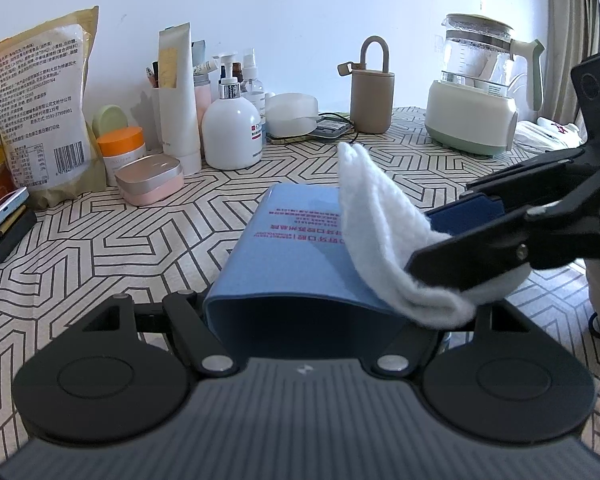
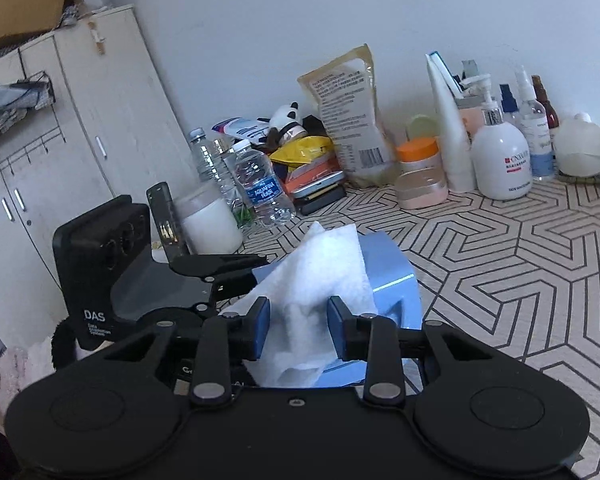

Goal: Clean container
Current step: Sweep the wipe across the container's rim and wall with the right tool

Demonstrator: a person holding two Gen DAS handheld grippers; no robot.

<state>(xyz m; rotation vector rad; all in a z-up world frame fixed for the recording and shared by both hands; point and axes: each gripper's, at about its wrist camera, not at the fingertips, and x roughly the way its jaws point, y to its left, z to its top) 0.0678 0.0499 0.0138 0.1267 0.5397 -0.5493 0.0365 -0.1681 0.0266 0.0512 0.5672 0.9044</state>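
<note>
On the patterned table (image 1: 100, 240), far left against the wall: snack bag (image 1: 40, 92), orange-lidded jar (image 1: 122, 148), pink tin (image 1: 150, 180), white tube (image 1: 178, 96), pump bottle (image 1: 230, 124), spray bottles behind it. Centre rear: round white tub (image 1: 292, 114), taupe container with loop handle (image 1: 372, 92). Right rear: glass kettle (image 1: 480, 84) on a white-and-green base.

Centre foreground: blue container (image 1: 296, 248), lying on its side above the table, open mouth toward the left wrist camera, printed text on its upper face. Left gripper (image 1: 300, 320) clenched on the container at its mouth end.

Right of centre: white cloth (image 1: 380, 224), draped over the container's right edge. Right gripper (image 2: 298, 328), reaching in from the right; its blue pads (image 2: 262, 328) flank the cloth, whether they press it cannot be told.
</note>
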